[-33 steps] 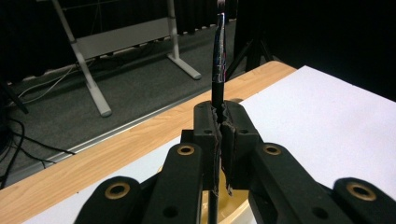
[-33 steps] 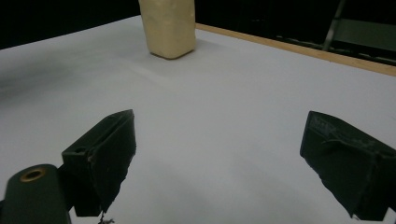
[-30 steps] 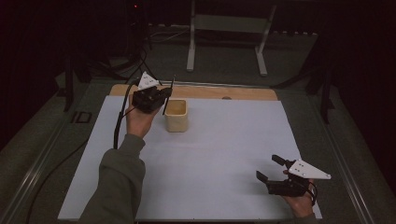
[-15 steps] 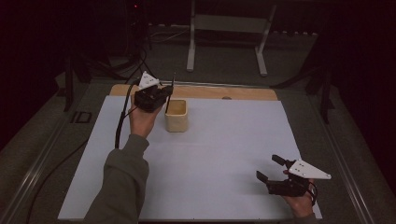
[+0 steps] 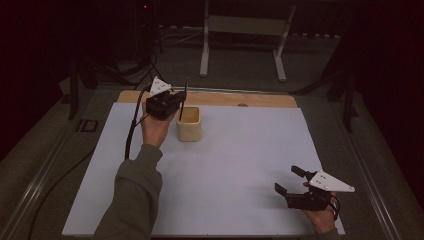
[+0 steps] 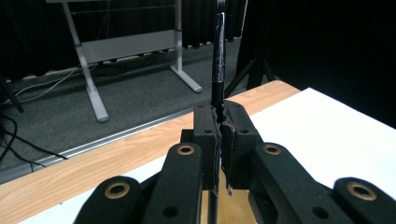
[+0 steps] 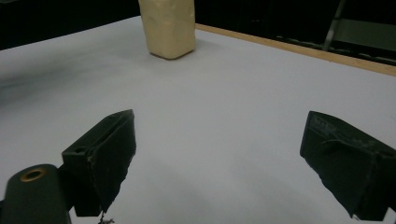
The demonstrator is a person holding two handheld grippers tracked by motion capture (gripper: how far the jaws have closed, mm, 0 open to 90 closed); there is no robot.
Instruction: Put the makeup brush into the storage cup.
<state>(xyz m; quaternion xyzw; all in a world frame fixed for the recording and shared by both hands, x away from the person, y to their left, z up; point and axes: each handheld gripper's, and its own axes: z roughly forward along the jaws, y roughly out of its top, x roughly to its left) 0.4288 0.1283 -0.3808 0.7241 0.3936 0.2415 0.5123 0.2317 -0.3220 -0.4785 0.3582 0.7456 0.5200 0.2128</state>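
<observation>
High view: near right, the right hand-held gripper (image 5: 289,180) rests spread and empty on the white tabletop (image 5: 240,170). Far left, the left hand-held gripper (image 5: 176,98) pinches an upright black pen (image 5: 182,100) over the cream cup (image 5: 189,124).

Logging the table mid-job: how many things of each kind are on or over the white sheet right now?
Cream cups: 1
Dark pens, clamped upright in the left gripper over the cup: 1
Grippers, counting the open right gripper: 2
Total: 4
</observation>
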